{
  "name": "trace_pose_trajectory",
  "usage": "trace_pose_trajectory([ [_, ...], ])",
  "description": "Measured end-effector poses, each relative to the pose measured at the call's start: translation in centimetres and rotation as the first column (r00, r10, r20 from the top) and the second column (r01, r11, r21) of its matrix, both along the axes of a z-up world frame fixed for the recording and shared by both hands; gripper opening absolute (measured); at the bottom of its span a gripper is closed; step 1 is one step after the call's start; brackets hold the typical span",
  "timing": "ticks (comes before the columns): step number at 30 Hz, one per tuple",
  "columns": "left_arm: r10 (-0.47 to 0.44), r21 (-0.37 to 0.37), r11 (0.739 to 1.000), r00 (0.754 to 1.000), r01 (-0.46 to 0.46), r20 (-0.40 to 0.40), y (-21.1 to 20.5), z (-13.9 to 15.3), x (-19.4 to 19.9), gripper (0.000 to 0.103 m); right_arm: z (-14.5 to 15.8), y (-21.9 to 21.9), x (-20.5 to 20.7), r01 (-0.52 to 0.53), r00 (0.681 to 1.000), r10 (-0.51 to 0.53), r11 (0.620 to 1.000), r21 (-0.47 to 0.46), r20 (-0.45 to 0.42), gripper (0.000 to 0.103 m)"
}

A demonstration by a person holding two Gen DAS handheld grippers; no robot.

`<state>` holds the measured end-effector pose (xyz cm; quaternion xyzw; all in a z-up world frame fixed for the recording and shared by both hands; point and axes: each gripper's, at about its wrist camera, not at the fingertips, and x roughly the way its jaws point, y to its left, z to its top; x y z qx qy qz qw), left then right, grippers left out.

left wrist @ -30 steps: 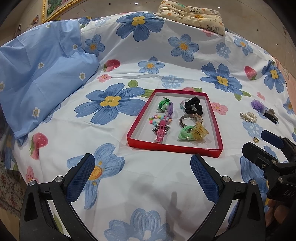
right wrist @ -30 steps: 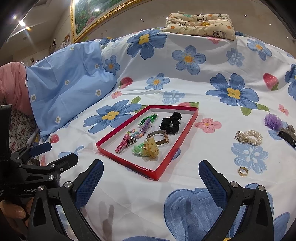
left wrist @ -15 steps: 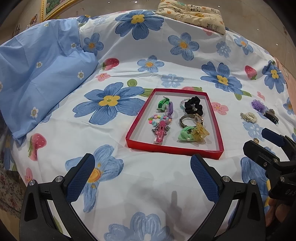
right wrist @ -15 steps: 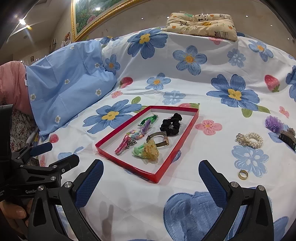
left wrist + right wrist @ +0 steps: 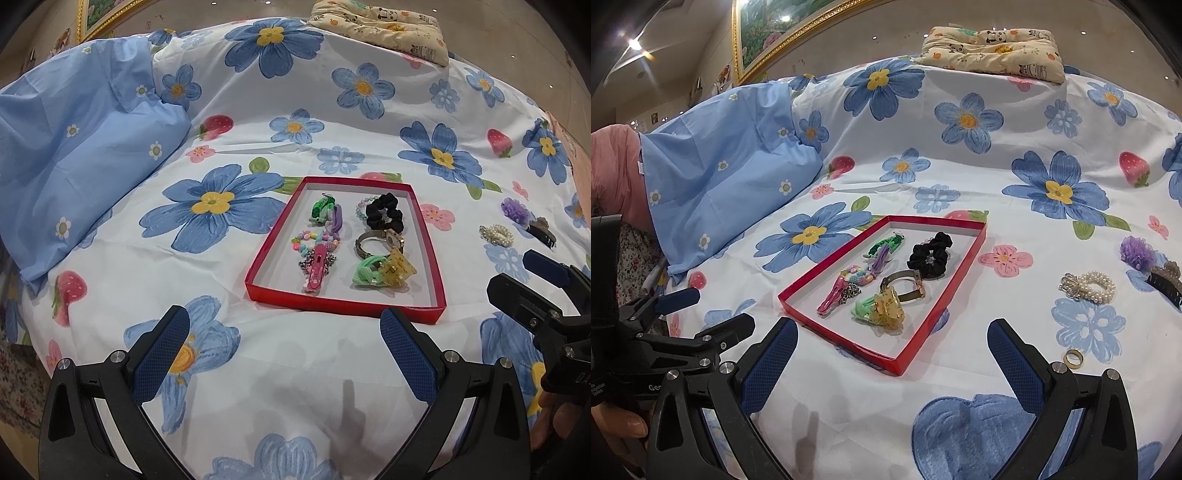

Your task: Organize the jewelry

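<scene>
A red tray (image 5: 273,236) (image 5: 938,332) lies on the flowered bedsheet and holds a black scrunchie (image 5: 384,213) (image 5: 931,255), a watch (image 5: 376,242), a yellow claw clip (image 5: 399,271) (image 5: 890,308), a pink clip (image 5: 317,271) and other hair pieces. Right of the tray lie a pearl bracelet (image 5: 1089,286) (image 5: 496,234), a gold ring (image 5: 1074,358), a purple flower piece (image 5: 1137,253) and a black claw clip (image 5: 1165,282). My left gripper (image 5: 284,350) is open and empty, short of the tray's near edge. My right gripper (image 5: 894,363) is open and empty, near the tray's front corner.
A light blue pillow (image 5: 74,155) lies at the left. A cream panda-print cushion (image 5: 993,51) sits at the far edge of the bed. A framed picture (image 5: 775,26) hangs on the wall behind.
Both grippers have drifted slightly; the scene shifts down a little in the right view. Nothing was picked up or moved.
</scene>
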<state>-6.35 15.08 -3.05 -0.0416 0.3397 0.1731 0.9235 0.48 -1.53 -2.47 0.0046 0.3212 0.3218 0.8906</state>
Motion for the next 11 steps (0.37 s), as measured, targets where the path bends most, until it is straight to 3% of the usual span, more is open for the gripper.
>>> trace_pose_trajectory([
  [11, -0.011, -0.006, 1.0, 1.0, 0.01, -0.006, 0.15, 0.18, 0.91, 0.103, 0.02, 0.04, 0.22, 0.001, 1.0, -0.001, 1.0, -0.001, -0.004, 0.103],
])
